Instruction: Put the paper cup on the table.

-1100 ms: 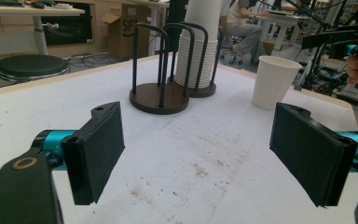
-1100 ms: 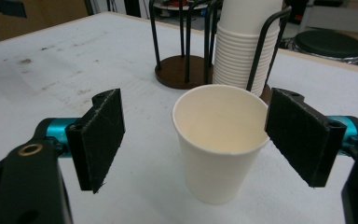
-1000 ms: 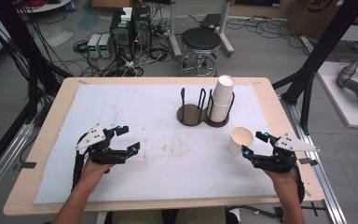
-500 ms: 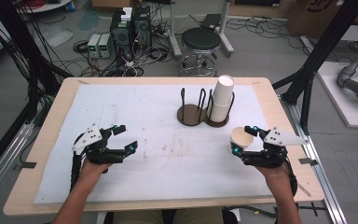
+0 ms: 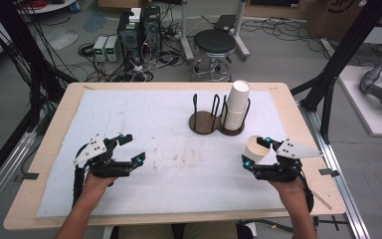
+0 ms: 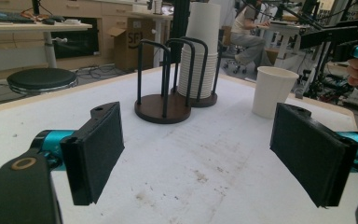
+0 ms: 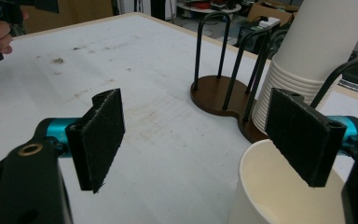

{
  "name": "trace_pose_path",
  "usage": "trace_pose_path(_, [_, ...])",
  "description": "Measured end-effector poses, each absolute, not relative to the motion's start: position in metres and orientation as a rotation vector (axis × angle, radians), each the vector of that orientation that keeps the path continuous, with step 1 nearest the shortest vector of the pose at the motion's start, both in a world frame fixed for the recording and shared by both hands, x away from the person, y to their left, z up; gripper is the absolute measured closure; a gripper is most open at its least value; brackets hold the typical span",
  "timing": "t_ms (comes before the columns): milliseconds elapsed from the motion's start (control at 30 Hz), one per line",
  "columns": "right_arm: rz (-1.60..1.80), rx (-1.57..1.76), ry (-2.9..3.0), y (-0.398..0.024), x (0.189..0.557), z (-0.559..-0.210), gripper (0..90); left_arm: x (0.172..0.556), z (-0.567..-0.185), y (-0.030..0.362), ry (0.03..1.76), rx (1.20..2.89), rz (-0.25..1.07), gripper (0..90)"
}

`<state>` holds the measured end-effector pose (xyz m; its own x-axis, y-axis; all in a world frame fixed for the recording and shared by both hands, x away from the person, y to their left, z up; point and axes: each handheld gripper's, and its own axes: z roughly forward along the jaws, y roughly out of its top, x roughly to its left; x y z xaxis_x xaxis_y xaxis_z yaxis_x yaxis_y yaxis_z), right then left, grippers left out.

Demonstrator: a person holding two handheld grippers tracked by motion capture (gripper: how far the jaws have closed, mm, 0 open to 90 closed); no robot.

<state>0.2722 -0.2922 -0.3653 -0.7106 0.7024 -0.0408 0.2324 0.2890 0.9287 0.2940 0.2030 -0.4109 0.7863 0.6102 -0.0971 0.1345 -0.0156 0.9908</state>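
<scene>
A single white paper cup (image 5: 255, 147) stands upright on the white mat, right of centre. My right gripper (image 5: 256, 151) is at it and open. In the right gripper view (image 7: 200, 137) one jaw hangs over the cup's (image 7: 270, 186) open mouth, while the other pad (image 7: 100, 135) stands well apart from it. A stack of white cups (image 5: 236, 107) fills one side of a dark two-place wire holder (image 5: 204, 122); the other side is bare. My left gripper (image 5: 133, 148) hovers over the mat at the left, open with nothing between its pads (image 6: 98, 149).
The mat (image 5: 169, 114) covers most of the wooden table (image 5: 49, 149). The holder (image 6: 161, 107) and stack (image 6: 200, 56) stand behind the mat's middle. A stool (image 5: 214, 42), computer boxes and cables sit on the floor beyond the far edge.
My right gripper has moved forward and left up to the single cup, which has stayed in place. The left gripper has barely shifted.
</scene>
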Motion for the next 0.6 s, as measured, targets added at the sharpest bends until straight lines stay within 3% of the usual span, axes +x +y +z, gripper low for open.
trace_pose_path(600, [1.413,0.845,2.123,-0.2948,0.2728,-0.3672,20.4,0.2951,-0.4116,0.2018,0.616,1.573,0.418,17.3])
